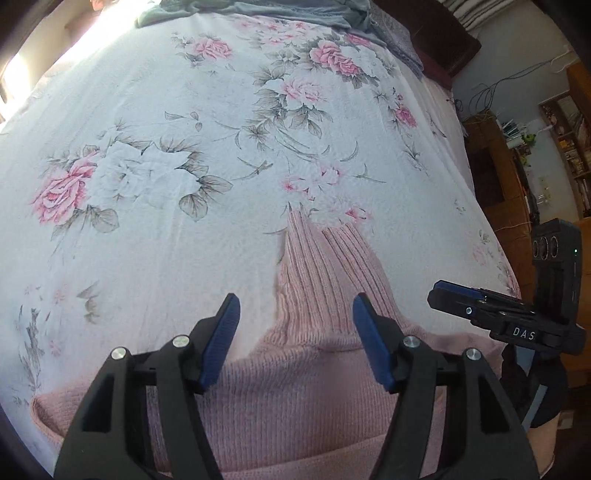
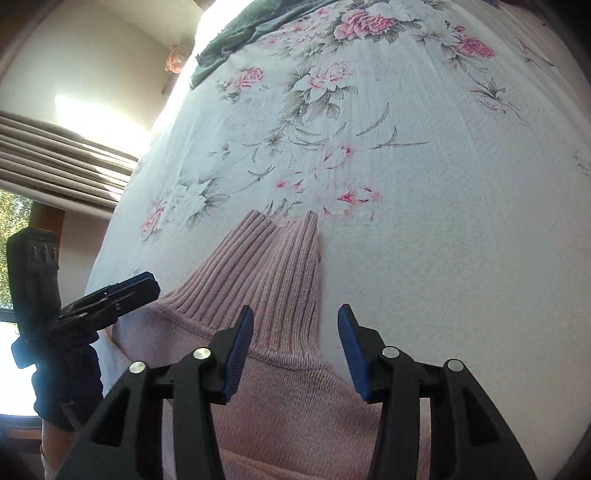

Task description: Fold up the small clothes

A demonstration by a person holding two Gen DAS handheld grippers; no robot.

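Left gripper [image 1: 295, 339]: lower centre of the left wrist view, blue pads spread wide with nothing between them, hovering over the sweater's body; it also shows at the left edge of the right wrist view.
Sweater [image 1: 306, 373]: pink knit, lying on the floral bedsheet [image 1: 147, 122], filling the lower middle of both views; it appears to be gathered into a compact shape with a doubled edge along the bottom of the frame, though how many folds are in it I cannot tell.
Collar [image 1: 317, 254]: ribbed turtleneck, pointing up-frame toward the middle of the bed, flat but split into two uneven points.
Right gripper [image 2: 295, 343]: lower centre of the right wrist view, pads apart and empty, straddling the right side of the collar base; in the left wrist view it juts in at the right edge.
Grey cloth [image 1: 258, 11]: top edge, well apart from the sweater.
Progress: partway by my reading; neither tool holds fabric, and the collar end looks not yet folded in.
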